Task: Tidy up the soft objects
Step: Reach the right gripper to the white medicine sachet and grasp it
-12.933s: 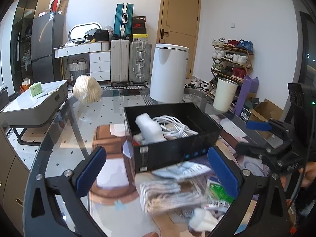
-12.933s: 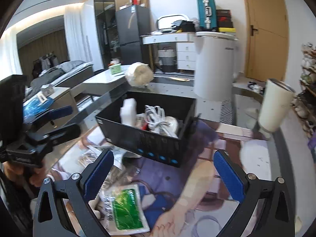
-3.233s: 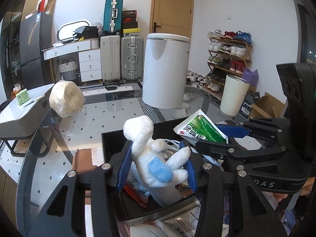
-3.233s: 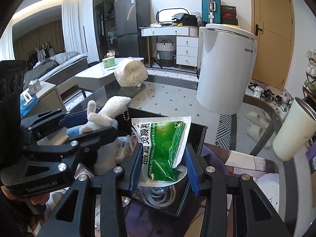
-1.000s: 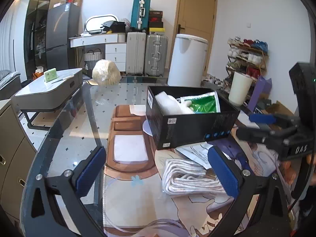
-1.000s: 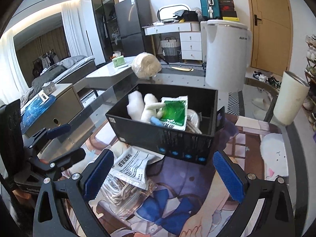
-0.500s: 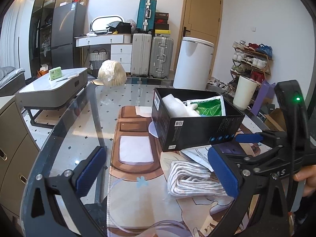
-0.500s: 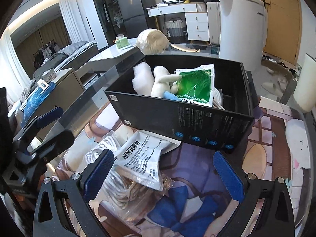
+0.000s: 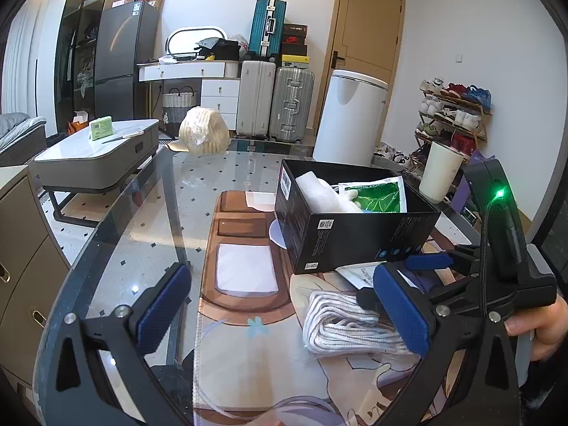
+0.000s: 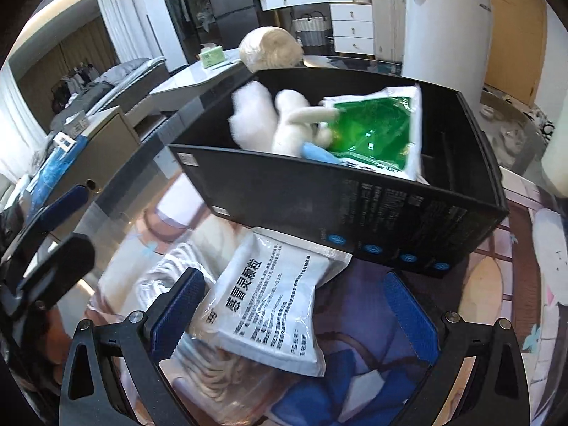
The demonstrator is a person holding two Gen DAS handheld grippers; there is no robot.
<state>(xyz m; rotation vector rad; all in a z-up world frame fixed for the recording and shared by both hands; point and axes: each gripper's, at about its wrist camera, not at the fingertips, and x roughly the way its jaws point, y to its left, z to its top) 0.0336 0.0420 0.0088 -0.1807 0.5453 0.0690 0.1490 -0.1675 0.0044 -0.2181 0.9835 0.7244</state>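
A black box [image 9: 355, 238] [image 10: 372, 213] on the glass table holds a white plush toy [image 10: 284, 124] [image 9: 319, 195] and a green packet [image 10: 380, 131] [image 9: 380, 202]. In front of the box lie a white medicine packet [image 10: 269, 305] [image 9: 358, 273] and a bag of coiled white rope [image 9: 344, 323] [image 10: 159, 277]. My right gripper [image 10: 294, 316] is open, its jaws either side of the white packet just above it. My left gripper [image 9: 280, 305] is open and empty, held above the table left of the rope. The right gripper also shows in the left wrist view [image 9: 411, 273].
A printed mat [image 9: 248, 319] covers the table under the box. A cream wrapped bundle [image 9: 204, 131] sits at the table's far edge. A white bin [image 9: 349, 117], suitcases [image 9: 273, 99] and a shoe rack [image 9: 454, 113] stand beyond.
My right gripper has come forward and down over the white packet. My left gripper has drifted slightly back and left, still open.
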